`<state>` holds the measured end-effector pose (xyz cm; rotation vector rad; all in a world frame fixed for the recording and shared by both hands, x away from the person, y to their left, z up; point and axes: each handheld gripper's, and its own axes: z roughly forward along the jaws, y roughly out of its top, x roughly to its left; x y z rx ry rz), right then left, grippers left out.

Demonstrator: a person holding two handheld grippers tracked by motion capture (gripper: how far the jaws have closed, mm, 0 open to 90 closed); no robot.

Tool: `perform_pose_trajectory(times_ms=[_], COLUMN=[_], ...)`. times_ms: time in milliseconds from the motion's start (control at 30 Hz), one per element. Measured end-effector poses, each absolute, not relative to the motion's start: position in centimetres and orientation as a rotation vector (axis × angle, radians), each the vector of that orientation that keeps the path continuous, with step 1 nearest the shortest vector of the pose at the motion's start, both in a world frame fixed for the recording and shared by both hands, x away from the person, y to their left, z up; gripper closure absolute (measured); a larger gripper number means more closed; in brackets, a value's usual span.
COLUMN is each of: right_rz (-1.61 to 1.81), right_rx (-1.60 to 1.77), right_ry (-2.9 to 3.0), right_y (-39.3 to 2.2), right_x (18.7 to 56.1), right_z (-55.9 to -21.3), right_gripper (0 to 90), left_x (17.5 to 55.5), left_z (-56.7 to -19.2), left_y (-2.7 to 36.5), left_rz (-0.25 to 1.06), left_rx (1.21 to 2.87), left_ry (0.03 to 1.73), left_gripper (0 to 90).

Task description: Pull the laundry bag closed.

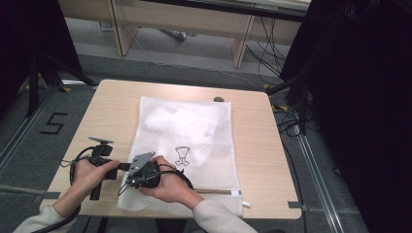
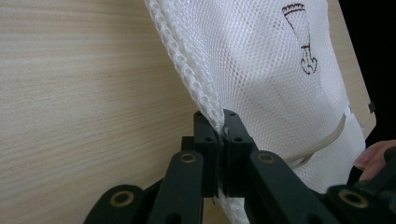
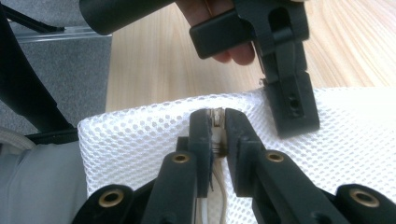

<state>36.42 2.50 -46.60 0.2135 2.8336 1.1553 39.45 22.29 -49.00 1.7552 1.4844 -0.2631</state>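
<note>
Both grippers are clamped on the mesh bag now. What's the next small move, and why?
Probably draw the right gripper along the zipper while the left gripper anchors the mesh bag: the left pinches the bag's side edge, the right appears shut on the zipper pull at the near corner.

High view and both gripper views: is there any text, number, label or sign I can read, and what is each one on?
"5": black figure on the grey floor, left of the table.
No words on the mesh bag: its dark print is a small drawing, not lettering.
No readable marking on the left gripper or the right gripper.
</note>
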Motion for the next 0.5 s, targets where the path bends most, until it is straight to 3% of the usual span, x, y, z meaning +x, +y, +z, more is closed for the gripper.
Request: perform_pose_trajectory(times_ms=[500], right_rz=[1.139], right_rx=[0.224], right_ry=[2.829], right_y=[1.45], right_x=[36.37], right_z=[-47.02], right_gripper=[82.7], left_x=[39.6], left_z=[-48.91], left_y=[22.72], left_rz=[-0.318], left_rx=[1.711], left_ry=[1.485], left_gripper=[86.6])
